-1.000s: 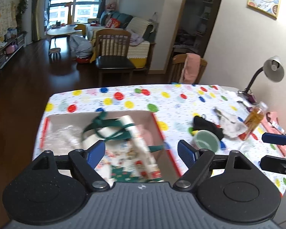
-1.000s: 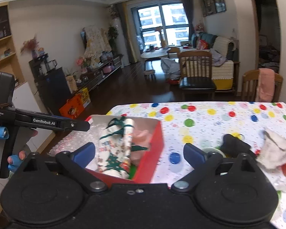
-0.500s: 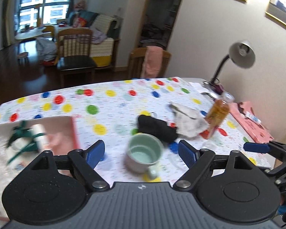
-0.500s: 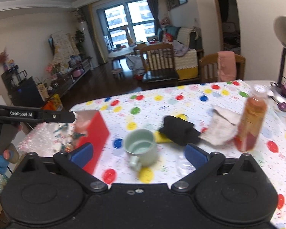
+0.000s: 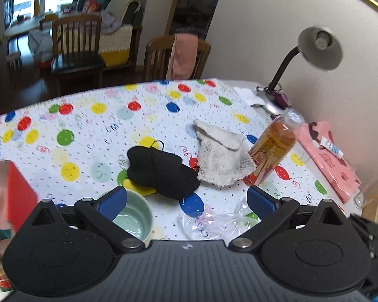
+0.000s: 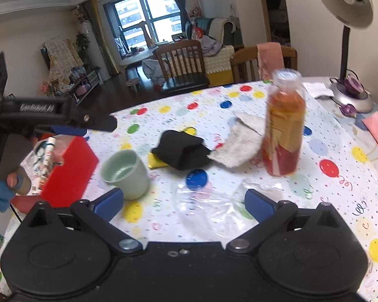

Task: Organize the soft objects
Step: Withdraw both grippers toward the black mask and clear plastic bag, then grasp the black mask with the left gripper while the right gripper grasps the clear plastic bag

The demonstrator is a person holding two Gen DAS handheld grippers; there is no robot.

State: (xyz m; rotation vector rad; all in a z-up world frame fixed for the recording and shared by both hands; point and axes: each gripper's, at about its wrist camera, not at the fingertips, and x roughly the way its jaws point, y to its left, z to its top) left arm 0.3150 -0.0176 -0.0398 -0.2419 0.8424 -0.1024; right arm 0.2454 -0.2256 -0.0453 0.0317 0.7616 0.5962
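from my left wrist view, my left gripper (image 5: 186,197) hangs over the balloon-print tablecloth (image 5: 93,136) with its jaws opening wide and nothing pressed between the blue pads (image 5: 114,200) — only a crumpled clear plastic bag (image 5: 209,222) lies on the cloth in the gap. the black soft bundle (image 5: 161,172) sits just ahead of the fingers, lying partly on a yellow piece (image 5: 138,188), and the grey-white cloth (image 5: 220,157) touches its right side. a tea bottle (image 5: 274,148) stands upright just beside that cloth, and a pale green cup (image 5: 134,217) sits right by the left pad. the red box (image 5: 20,196) is at the left edge. from my right wrist view, my right gripper (image 6: 184,202) has its jaws apart and empty, with the plastic bag (image 6: 204,206) between the pads (image 6: 258,205) on the table. the black bundle (image 6: 182,152) is beyond it, between the green cup (image 6: 124,173) and the grey-white cloth (image 6: 239,142); the bottle (image 6: 283,128) is blurred. the left gripper's finger (image 6: 63,120) reaches in from the left above the red box (image 6: 68,171), which holds a printed fabric roll (image 6: 44,161).
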